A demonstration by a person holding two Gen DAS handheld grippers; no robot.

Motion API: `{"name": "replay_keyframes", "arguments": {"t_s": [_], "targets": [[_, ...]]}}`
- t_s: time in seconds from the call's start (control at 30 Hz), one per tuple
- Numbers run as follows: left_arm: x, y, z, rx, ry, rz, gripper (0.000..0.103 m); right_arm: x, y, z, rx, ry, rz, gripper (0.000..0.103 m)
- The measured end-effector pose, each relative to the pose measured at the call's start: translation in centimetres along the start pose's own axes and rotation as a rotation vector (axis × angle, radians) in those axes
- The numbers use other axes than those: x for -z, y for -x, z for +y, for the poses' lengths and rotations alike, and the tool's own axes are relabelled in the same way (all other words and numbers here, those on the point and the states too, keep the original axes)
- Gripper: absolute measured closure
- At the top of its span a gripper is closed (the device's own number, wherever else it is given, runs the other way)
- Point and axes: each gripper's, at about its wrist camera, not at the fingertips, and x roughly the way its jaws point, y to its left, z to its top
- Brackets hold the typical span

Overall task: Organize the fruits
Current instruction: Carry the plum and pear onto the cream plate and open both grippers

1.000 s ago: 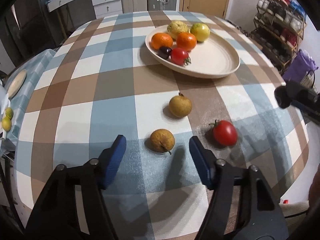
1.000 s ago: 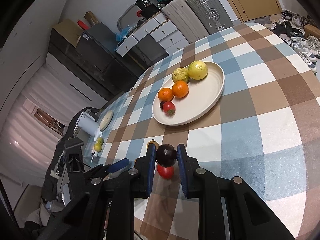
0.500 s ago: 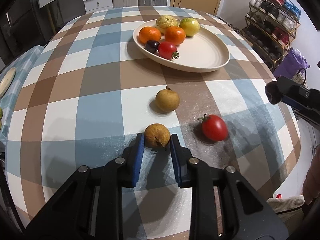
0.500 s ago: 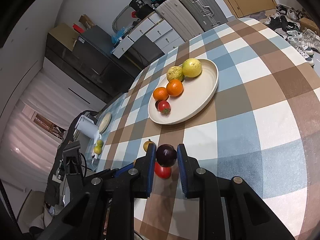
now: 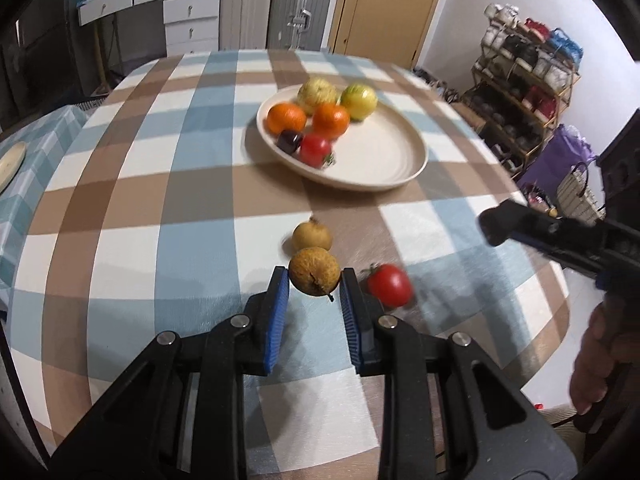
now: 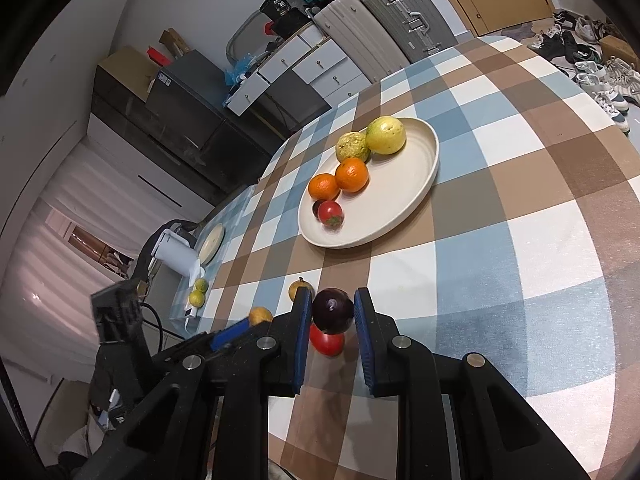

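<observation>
My left gripper (image 5: 314, 280) is shut on a brown pear (image 5: 315, 271) and holds it just above the checked tablecloth. A second brown pear (image 5: 312, 235) and a red tomato (image 5: 389, 290) lie on the cloth close by. My right gripper (image 6: 333, 307) is shut on a dark purple plum (image 6: 333, 310), held above the tomato (image 6: 327, 341). The cream plate (image 5: 384, 152) further back holds two oranges (image 5: 286, 117), two yellow-green fruits (image 5: 359, 96), a dark plum (image 5: 289, 141) and a tomato (image 5: 315, 149). The right gripper's arm shows in the left wrist view (image 5: 560, 236).
The round table's edge (image 5: 560, 308) curves close on the right. A shoe rack (image 5: 524, 68) stands right of it. Drawers and suitcases (image 5: 300, 8) stand behind. A side table (image 6: 208, 240) with a small plate, a white jug and yellow fruits is to the left.
My left gripper closed on the near pear and lifted it off the cloth. My right gripper kept its hold on the plum and barely moved.
</observation>
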Motion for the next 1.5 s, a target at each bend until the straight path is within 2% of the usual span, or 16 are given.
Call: {"name": "replay_keyframes", "arguments": {"t_s": [0.13, 0.27, 0.4, 0.5, 0.6, 0.73, 0.8, 1.07, 1.13, 1.3, 1.5], "targets": [[-1.0, 1.4, 0.0, 0.037, 0.019, -0.045, 0.08, -0.1, -0.1, 0.3, -0.005, 0.008, -0.003, 0.081], [-3.5, 2.4, -0.6, 0.072, -0.006, -0.107, 0.08, -0.5, -0.2, 0.3, -0.025, -0.005, -0.014, 0.081], [-6.7, 1.6, -1.5, 0.111, -0.034, -0.107, 0.08, -2.0, -0.1, 0.2, -0.045, -0.015, -0.047, 0.081], [-9.2, 0.2, -1.8, 0.126, -0.025, -0.111, 0.08, -3.3, -0.3, 0.1, -0.044, -0.011, -0.066, 0.081], [-11.8, -2.1, -2.2, 0.165, -0.016, -0.081, 0.08, -5.3, -1.2, -0.2, -0.02, 0.006, -0.078, 0.081], [-14.7, -6.3, -3.1, 0.184, -0.038, -0.033, 0.08, -8.1, -2.6, -1.0, 0.014, 0.016, -0.087, 0.081], [-15.9, -8.6, -3.5, 0.222, -0.037, 0.011, 0.08, -9.2, -3.4, -1.4, 0.014, 0.015, -0.091, 0.081], [-17.8, -14.6, -3.5, 0.252, -0.006, 0.069, 0.08, -13.7, -6.8, -4.5, 0.029, -0.029, -0.1, 0.081], [-17.9, -15.5, -3.3, 0.256, 0.001, 0.088, 0.08, -14.0, -7.5, -5.1, 0.085, -0.022, -0.088, 0.081], [-18.1, -17.0, -3.5, 0.262, -0.013, 0.112, 0.08, -14.1, -9.3, -6.3, 0.089, -0.013, -0.058, 0.081], [-18.0, -17.5, -3.5, 0.25, -0.005, 0.1, 0.079, -14.2, -10.6, -6.6, 0.097, -0.016, -0.04, 0.081]]}}
